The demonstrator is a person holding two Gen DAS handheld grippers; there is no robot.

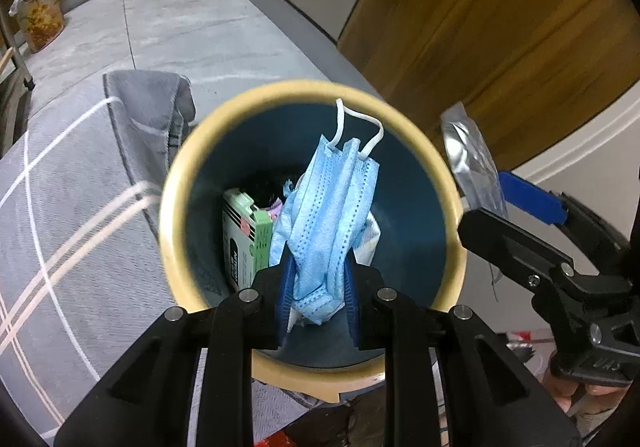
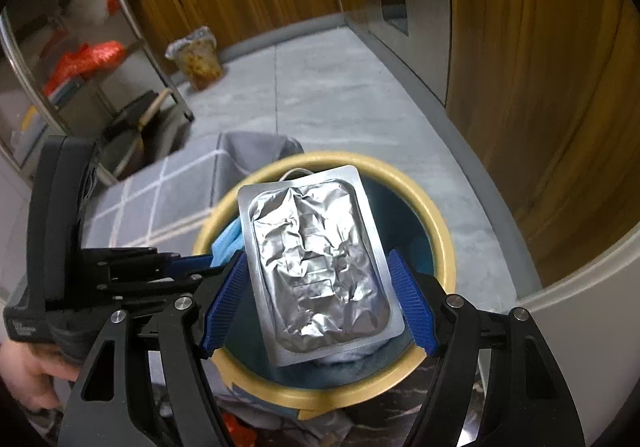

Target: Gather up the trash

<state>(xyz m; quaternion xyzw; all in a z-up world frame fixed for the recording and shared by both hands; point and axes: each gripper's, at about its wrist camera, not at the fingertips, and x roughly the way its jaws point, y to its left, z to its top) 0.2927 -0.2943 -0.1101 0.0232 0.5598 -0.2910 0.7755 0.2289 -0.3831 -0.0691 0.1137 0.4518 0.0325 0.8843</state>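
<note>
Both loads over the bin, neither released.
We find the left tool (image 1: 318,303) clamped on a crumpled blue face mask (image 1: 328,215), the right tool (image 2: 320,299) clamped on a silver foil blister pack (image 2: 316,267), both above the yellow-rimmed round bin (image 1: 448,183) already holding a green carton (image 1: 244,235).

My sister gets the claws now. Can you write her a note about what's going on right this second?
Left claw: shut on the blue face mask, hanging over the open bin.
Right claw: shut on the silver foil packet, held flat above the same bin.
Already in the bin: a green box and some other scraps.
Done: both pieces picked up and brought to the bin.
Left: open each claw so the mask and packet drop in. A grey cloth lies on the rug beside the bin; I can't tell whether it is trash.
</note>
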